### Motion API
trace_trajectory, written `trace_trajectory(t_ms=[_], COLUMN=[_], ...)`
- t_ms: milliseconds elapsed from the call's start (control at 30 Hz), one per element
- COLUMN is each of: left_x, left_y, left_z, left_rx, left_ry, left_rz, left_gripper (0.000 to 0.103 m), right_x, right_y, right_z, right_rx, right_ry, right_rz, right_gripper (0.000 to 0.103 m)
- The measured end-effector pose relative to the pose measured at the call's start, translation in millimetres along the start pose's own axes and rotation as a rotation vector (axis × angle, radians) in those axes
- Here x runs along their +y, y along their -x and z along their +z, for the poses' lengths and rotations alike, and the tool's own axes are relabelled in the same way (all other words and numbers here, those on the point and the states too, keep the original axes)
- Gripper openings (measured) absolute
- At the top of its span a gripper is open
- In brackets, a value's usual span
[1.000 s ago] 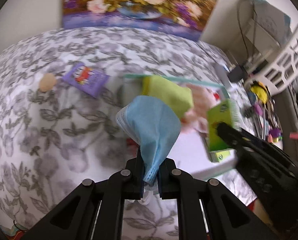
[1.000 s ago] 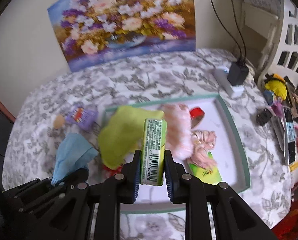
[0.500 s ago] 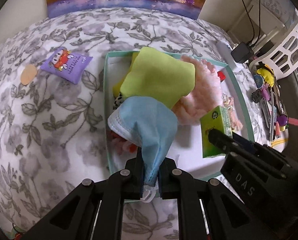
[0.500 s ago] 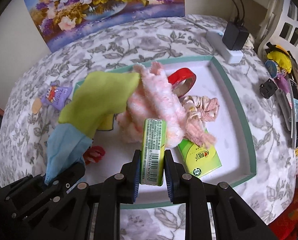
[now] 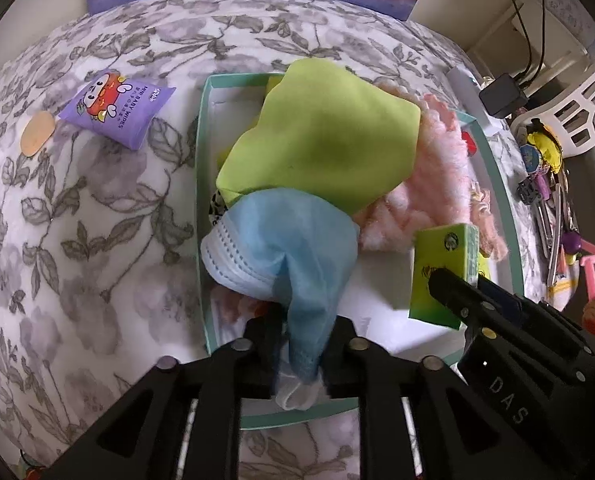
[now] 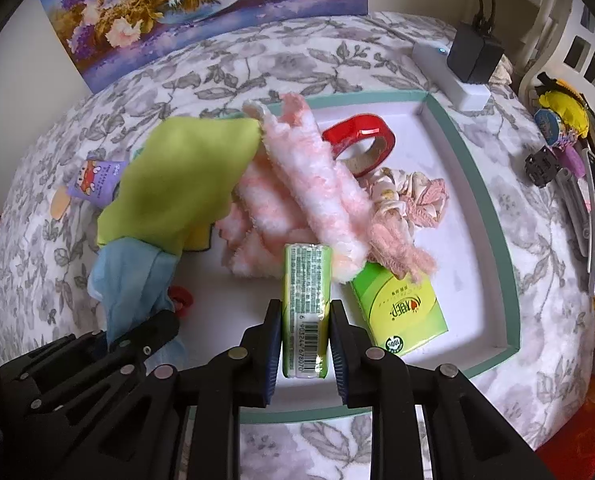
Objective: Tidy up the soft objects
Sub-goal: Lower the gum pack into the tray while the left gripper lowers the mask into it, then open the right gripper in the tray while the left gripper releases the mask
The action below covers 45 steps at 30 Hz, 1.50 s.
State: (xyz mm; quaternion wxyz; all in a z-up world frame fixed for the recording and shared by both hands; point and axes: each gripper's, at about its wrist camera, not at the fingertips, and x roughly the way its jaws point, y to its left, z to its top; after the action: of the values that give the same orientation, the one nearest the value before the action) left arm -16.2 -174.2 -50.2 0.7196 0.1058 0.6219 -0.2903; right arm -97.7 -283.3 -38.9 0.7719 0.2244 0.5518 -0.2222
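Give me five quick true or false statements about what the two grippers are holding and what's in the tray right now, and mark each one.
1. The right gripper is clamped on a green tissue pack. True.
2. The blue face mask hangs between the left gripper's fingers. True; the jaws have just been opening around it.
3. The purple baby wipes pack lies inside the tray. False; it lies outside, on the floral cloth.
4. The red tape roll lies in the tray. True.
5. Only one green tissue pack is in sight. False; a second pack lies flat in the tray.
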Motion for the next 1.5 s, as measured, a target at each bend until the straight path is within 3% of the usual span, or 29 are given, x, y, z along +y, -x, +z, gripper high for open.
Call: trace_trajectory(t_ms=[67, 300, 467, 633, 800, 1033, 1133, 1333, 1500], left_x=[-0.7, 2.0, 9.8, 23.4, 38.8, 51.2, 45.5, 30.4, 28.6], left_y=[1.9, 20.2, 35.1, 46.8, 52.9, 66.9, 62.8, 44.3, 56.2], left_z=[0.0, 1.6, 0.5, -0.2, 0.5, 1.9, 1.7, -1.6, -1.7], left_rx=[0.002, -0.028, -0.051, -0.069, -0.056, -0.097, -0.085, 0.004, -0.027], left_ry=[-0.007, -0.005, 0.018, 0.041, 0.091, 0.129, 0.100, 0.053, 0.039], left_rz=[-0.008, -0.037, -0.065, -0.025, -0.083, -0.119, -0.103, -0.183, -0.206], left_gripper=[0.036, 0.045, 0.046, 0.046, 0.047, 0.050, 0.050, 0.050, 0.052], right_x=[0.3, -3.0, -1.9, 1.0, 2.9, 4.4, 4.7, -0.7, -3.0], right_y=[3.1, 18.2, 26.2, 26.9, 24.7, 24.6, 24.9, 25.7, 25.8], right_z=[1.1, 4.8, 5.7, 6.3, 6.1, 6.0, 6.4, 7.4, 8.0], right_rx=[-0.011, -0.062, -0.088, -0.089, -0.079, -0.078, -0.080, -0.084, -0.085], right_ry=[0.000, -0.018, -0.022, -0.018, -0.011, -0.002, -0.001, -0.021, -0.028], right_rz=[0.000, -0.005, 0.008, 0.013, 0.012, 0.012, 0.010, 0.006, 0.000], right_gripper=[0.026, 0.042, 0.042, 0.042, 0.042, 0.042, 0.042, 0.042, 0.042])
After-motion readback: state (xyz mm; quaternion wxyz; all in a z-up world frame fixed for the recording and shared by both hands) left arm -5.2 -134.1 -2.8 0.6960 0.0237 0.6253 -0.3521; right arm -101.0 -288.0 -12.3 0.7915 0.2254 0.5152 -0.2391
